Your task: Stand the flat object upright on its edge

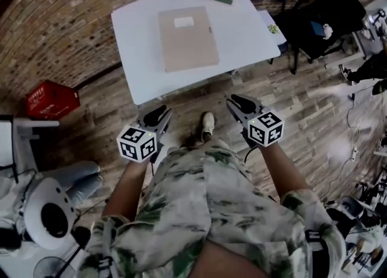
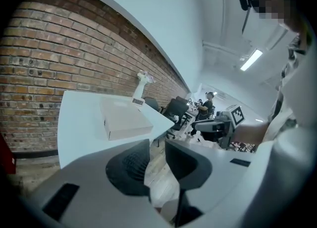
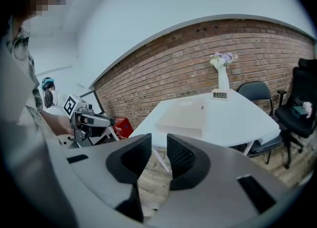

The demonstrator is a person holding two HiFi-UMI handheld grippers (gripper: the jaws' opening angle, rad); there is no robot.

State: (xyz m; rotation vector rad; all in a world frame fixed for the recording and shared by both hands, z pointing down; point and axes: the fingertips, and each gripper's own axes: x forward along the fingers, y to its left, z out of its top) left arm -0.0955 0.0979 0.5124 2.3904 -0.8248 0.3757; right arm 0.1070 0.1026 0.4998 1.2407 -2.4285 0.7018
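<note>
Nothing is done yet: the flat tan box (image 1: 187, 38) lies flat mid-way on the white desk (image 1: 136, 59), well apart from the left tongs (image 1: 160, 115) and right tongs (image 1: 239, 103), both parted, empty and short of the desk.
</note>
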